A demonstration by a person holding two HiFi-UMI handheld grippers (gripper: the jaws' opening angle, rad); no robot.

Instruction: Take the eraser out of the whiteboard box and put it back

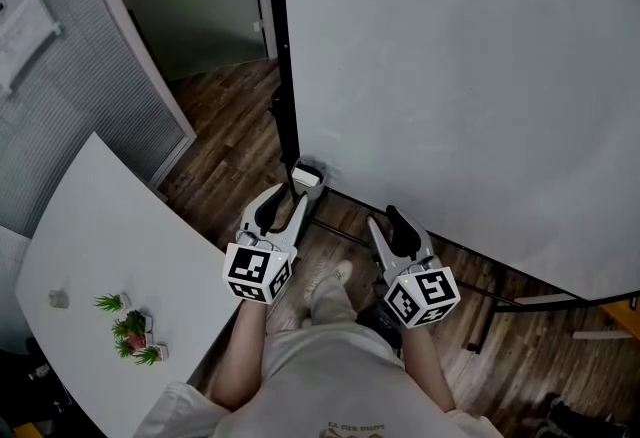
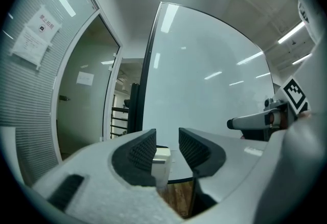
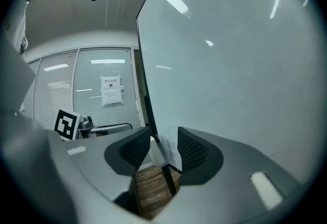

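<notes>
Forearms reach out from the bottom of the head view, one tool in each hand, a shoe (image 1: 335, 276) on the wood floor (image 1: 230, 136) between them. Left tool (image 1: 285, 196): jaws apart in its own view (image 2: 167, 138), pads touching nothing. Right tool (image 1: 388, 221): jaws likewise apart (image 3: 164, 138) and holding nothing. Both point level toward the foot of the whiteboard (image 1: 460, 76). Box (image 1: 307, 176), small and white, sits at the board's lower left corner against the dark frame, just ahead of the left tool's tips and apart from them; it shows in the gap between the jaws in the left gripper view (image 2: 162, 155) and again in the right gripper view (image 3: 159, 154). Eraser: not made out in any view, so I cannot tell whether it lies in the box. Each tool appears at the edge of the other's view, carrying its marker cube. To the left stands a white counter (image 1: 110, 236) with small green plants (image 1: 132, 331) near its edge. Farther off are slatted blinds (image 1: 60, 96) with a paper notice (image 3: 112, 90), and a doorway beside the board's frame.
</notes>
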